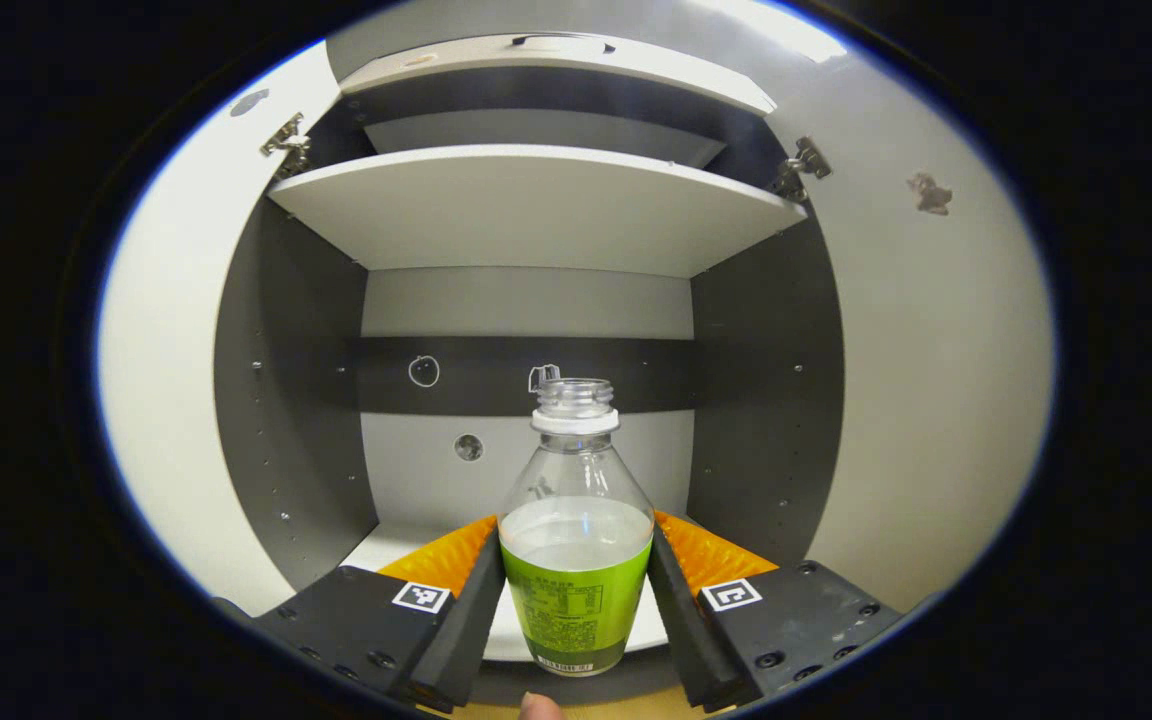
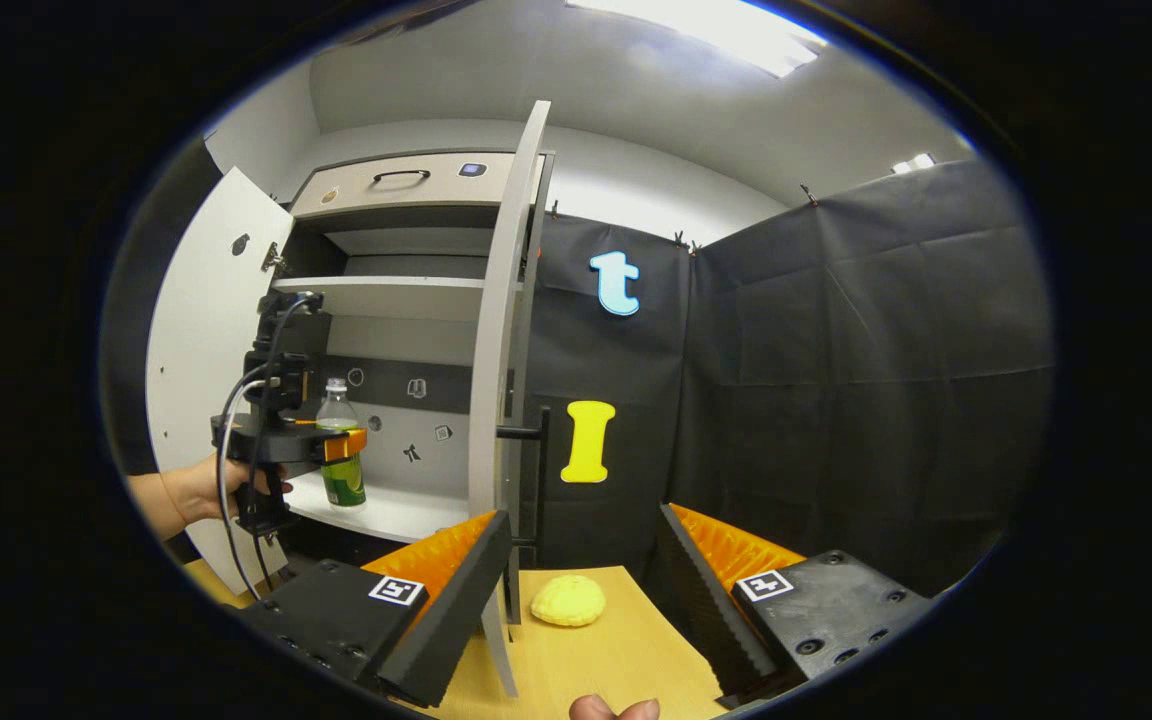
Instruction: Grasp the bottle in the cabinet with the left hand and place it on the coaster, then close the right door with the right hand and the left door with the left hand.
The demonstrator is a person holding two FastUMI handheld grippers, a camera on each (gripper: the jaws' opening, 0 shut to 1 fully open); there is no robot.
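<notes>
In the left gripper view, the left hand-held gripper [image 1: 576, 590] is seen closed around the bottle [image 1: 576, 540], both fingers [image 1: 471, 610] pressed against the labelled lower body. The bottle stands upright on the cabinet's bottom shelf [image 1: 386, 545], uncapped, with clear liquid up to just above the label. Above it a middle shelf [image 1: 536, 205] is seen, and a dark band crosses the back wall [image 1: 496, 375] with small marks that cannot be made out. The left door [image 1: 166, 400] and the right door [image 1: 936, 400] are swung open to either side, hinges showing at their upper corners. The bottle's base is cut off by the lower edge of the shelf, and a fingertip [image 1: 539, 708] is partly visible at the bottom.

In the right gripper view, the right hand-held gripper [image 2: 576, 600] is held with its fingers spread wide, nothing between them, above the wooden desk [image 2: 616, 650]. A yellow rounded object [image 2: 568, 601], possibly the coaster, lies on the desk between the fingers' lines. The open right door [image 2: 501, 350] is seen edge-on just ahead, partly hiding the cabinet interior. Farther off, the left hand-held gripper [image 2: 341, 443] is seen at the bottle [image 2: 340, 445], held by a hand [image 2: 211, 487] with cables trailing from it. A drawer with a handle [image 2: 401, 177] tops the cabinet.
</notes>
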